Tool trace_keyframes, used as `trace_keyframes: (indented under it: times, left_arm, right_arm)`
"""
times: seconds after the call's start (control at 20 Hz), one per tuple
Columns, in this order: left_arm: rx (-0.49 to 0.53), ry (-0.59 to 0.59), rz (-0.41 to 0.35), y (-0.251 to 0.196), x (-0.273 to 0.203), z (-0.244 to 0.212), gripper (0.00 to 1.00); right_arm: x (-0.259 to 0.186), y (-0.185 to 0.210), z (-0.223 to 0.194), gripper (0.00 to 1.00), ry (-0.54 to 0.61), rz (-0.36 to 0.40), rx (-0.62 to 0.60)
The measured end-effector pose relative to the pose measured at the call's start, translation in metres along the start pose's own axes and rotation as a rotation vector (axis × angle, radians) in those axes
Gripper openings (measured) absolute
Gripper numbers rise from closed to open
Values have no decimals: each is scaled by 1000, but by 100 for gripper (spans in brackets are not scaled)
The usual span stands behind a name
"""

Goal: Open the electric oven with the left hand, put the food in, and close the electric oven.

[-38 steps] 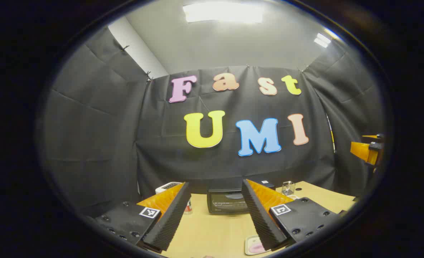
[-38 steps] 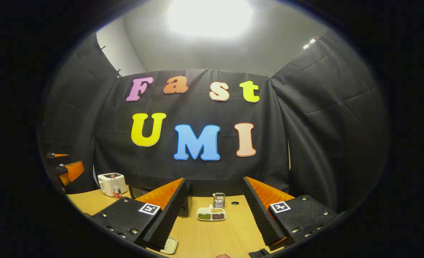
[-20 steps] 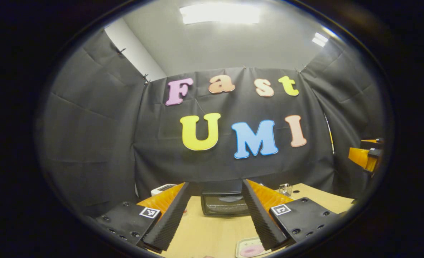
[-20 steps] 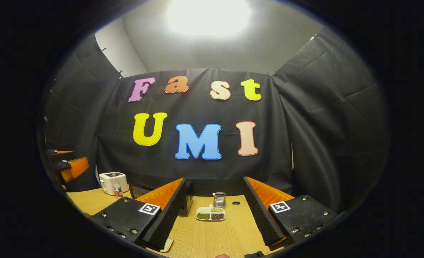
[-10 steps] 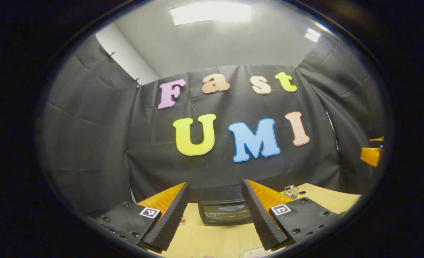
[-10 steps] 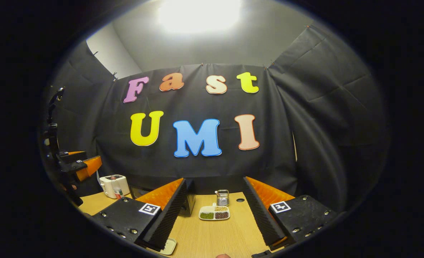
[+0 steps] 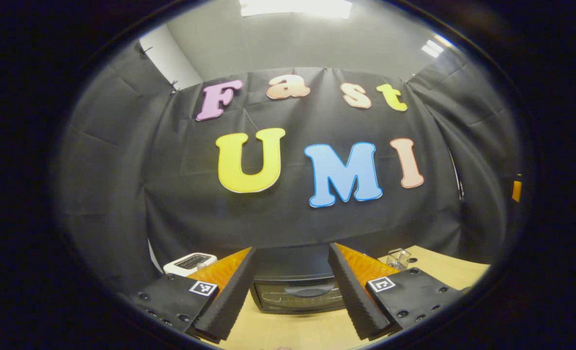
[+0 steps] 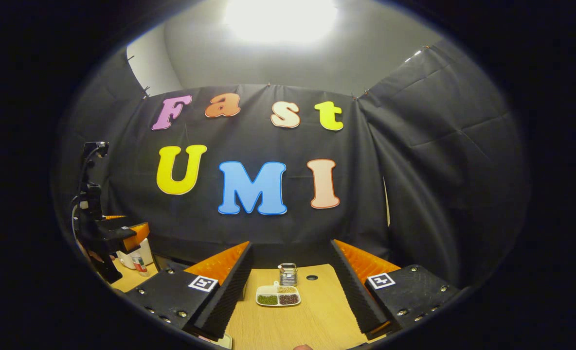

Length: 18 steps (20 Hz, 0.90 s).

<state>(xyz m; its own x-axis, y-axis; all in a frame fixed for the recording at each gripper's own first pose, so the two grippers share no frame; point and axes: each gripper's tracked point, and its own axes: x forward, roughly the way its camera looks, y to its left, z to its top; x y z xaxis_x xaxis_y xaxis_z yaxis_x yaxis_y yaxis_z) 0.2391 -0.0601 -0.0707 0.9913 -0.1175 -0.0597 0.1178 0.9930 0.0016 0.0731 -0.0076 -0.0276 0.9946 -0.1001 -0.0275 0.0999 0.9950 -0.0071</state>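
Observation:
The black electric oven [image 7: 297, 294] stands on the wooden table [image 7: 439, 272] with its glass door shut. It sits straight ahead between the fingers of my left gripper [image 7: 292, 249], which is open and holds nothing, a short way in front of the door. My right gripper [image 8: 292, 244] is open too and hangs over the table's right part. In the right gripper view the left gripper [image 8: 125, 236] shows at the far left, held by a hand. A pale plate's edge [image 8: 225, 341] peeks out by the right gripper's left finger.
A white toaster-like appliance [image 7: 190, 262] stands left of the oven, with a small red-labelled bottle [image 8: 139, 265] by it. A wire holder [image 8: 288, 273] and a white divided dish of green and brown bits [image 8: 278, 295] sit on the table ahead of the right gripper.
My left gripper has moved forward toward the oven, which now looks larger. The plate with pink food has dropped out of the left gripper view. The right gripper has barely shifted.

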Motion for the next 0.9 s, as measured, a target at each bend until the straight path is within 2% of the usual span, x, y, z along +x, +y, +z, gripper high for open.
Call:
trace_keyframes:
  times: [0.05,0.15,0.2,0.3,0.55,0.8,0.9]
  left_arm:
    - [-3,11,-11,-1,11,-7,90]
    - [-13,38,-34,-4,30,-24,90]
    - [-17,52,-43,-5,38,-34,97]
    - [-19,87,-62,-7,54,-53,97]
    - [-18,162,-85,-14,92,-104,97]
    - [-19,218,-93,-25,116,-144,97]
    - [-26,242,-87,-29,124,-158,91]
  right_arm:
    - [5,3,-1,96,2,-9,-9]
    - [12,9,-6,96,10,-28,-20]
    - [14,11,-9,96,17,-38,-24]
    - [15,13,-14,96,35,-59,-33]
    - [14,13,-29,96,75,-124,-64]
    - [10,12,-40,96,120,-152,-123]
    - [11,9,-39,96,124,-160,-133]
